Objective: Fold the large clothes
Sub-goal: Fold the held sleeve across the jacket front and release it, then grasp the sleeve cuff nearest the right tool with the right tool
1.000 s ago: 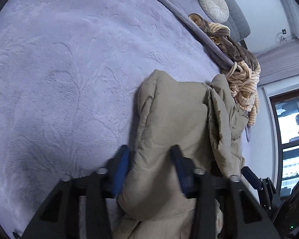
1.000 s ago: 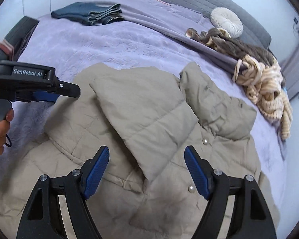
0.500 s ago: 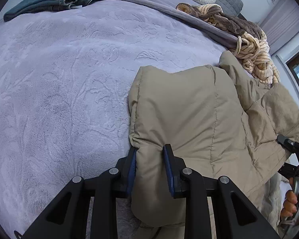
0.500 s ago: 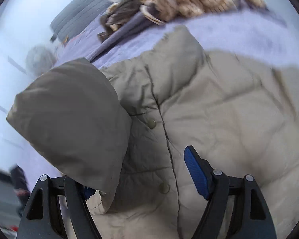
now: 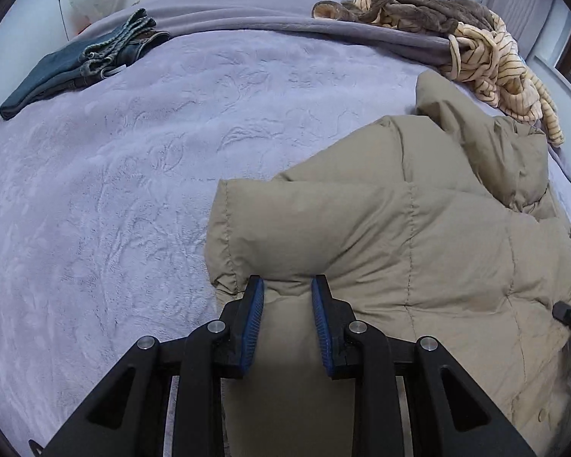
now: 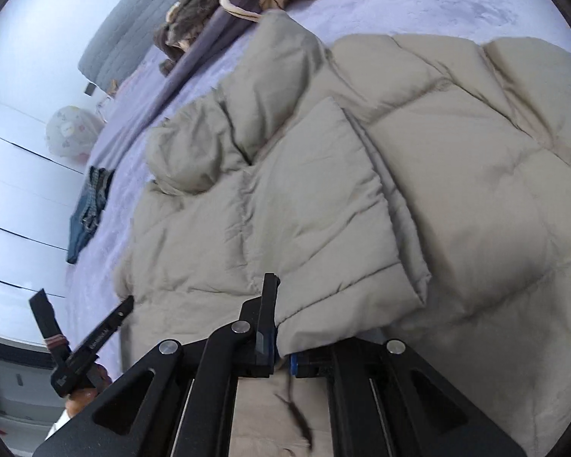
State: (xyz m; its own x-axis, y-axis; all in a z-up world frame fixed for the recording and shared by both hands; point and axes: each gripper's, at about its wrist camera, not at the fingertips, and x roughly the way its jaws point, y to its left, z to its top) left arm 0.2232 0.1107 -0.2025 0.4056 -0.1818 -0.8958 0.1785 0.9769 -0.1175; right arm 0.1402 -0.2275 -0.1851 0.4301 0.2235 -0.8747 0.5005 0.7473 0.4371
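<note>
**Both grippers pinching the jacket**

The tan puffer jacket (image 5: 418, 228) lies on my lavender bedspread (image 5: 114, 190), its sleeve folded across the body. My left gripper (image 5: 287, 297) clamps a puffy fold; my right gripper (image 6: 281, 354) pinches the sleeve's edge. Folded jeans (image 5: 72, 68) lie well apart.

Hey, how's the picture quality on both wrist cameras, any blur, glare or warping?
Left wrist view: sharp, soft even light, fisheye bending the lilac fleece bedspread. Right wrist view: tilted, slight motion blur on the beige quilted puffer jacket, blown-out white wall at left.
</note>
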